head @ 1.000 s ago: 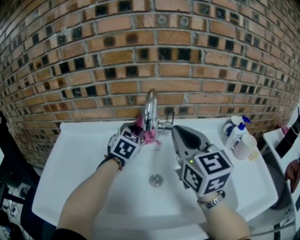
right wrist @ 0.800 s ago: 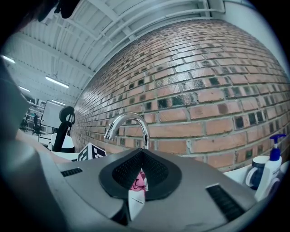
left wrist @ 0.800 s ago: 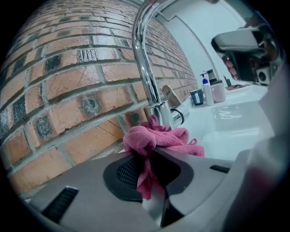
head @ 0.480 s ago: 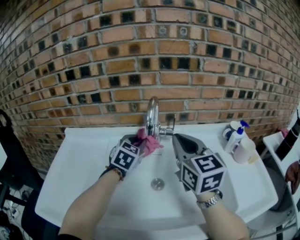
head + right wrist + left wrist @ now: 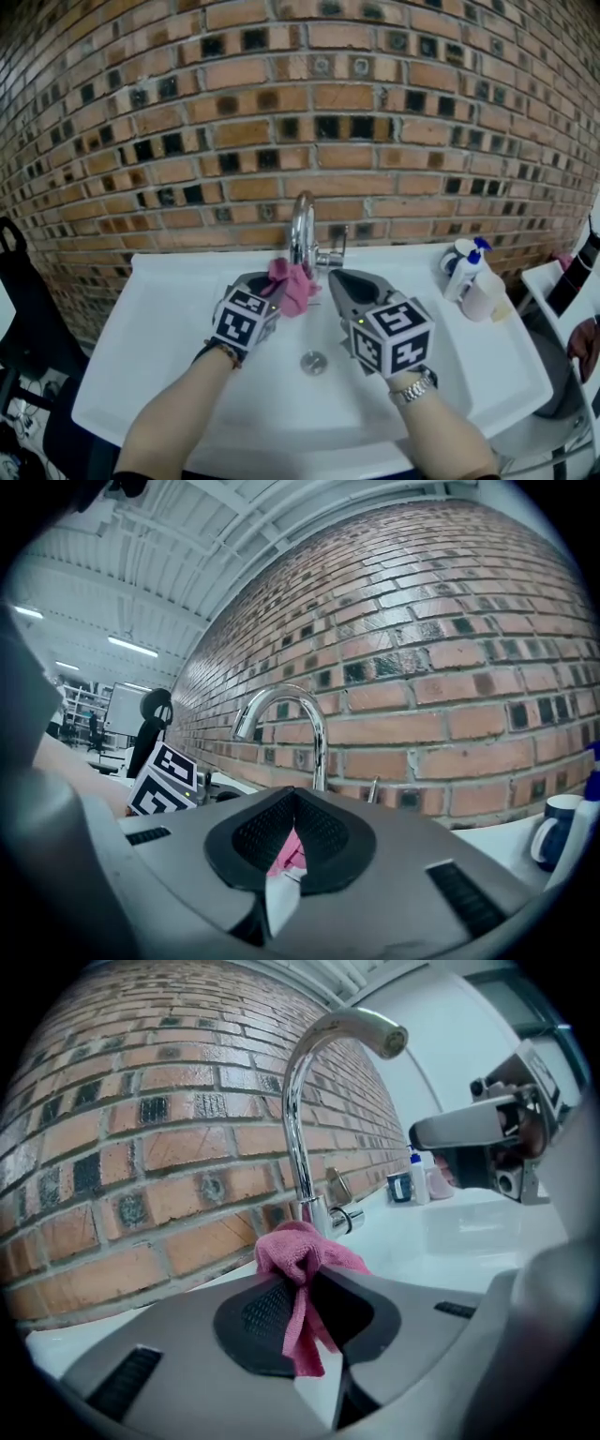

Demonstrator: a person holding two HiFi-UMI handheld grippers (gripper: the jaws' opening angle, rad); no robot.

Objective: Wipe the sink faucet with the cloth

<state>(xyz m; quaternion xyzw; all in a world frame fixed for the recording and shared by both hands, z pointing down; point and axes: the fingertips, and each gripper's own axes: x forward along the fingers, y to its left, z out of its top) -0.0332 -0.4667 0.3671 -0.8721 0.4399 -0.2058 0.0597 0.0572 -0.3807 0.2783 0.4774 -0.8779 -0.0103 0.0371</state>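
A chrome gooseneck faucet (image 5: pixel 302 228) rises at the back of the white sink (image 5: pixel 169 347), under the brick wall. My left gripper (image 5: pixel 277 287) is shut on a bunched pink cloth (image 5: pixel 293 283), which it holds just in front of the faucet's base, over the basin. In the left gripper view the cloth (image 5: pixel 305 1258) is pinched between the dark pads (image 5: pixel 267 1312), with the faucet (image 5: pixel 298 1138) right behind it. My right gripper (image 5: pixel 336 277) hovers beside the cloth on the right, shut and holding nothing. Through its jaws the faucet (image 5: pixel 317 728) and a bit of pink cloth (image 5: pixel 286 848) show.
A blue-topped spray bottle (image 5: pixel 467 267), a white container (image 5: pixel 488 293) and a mug (image 5: pixel 455 256) stand at the sink's back right. The drain (image 5: pixel 313 361) lies mid-basin. A lever handle (image 5: pixel 339 246) juts from the faucet's right. A dark chair (image 5: pixel 17 309) is at far left.
My left gripper has drawn the cloth back from the faucet's base toward the basin. The right gripper has dropped a little and shifted left, closer to the cloth.
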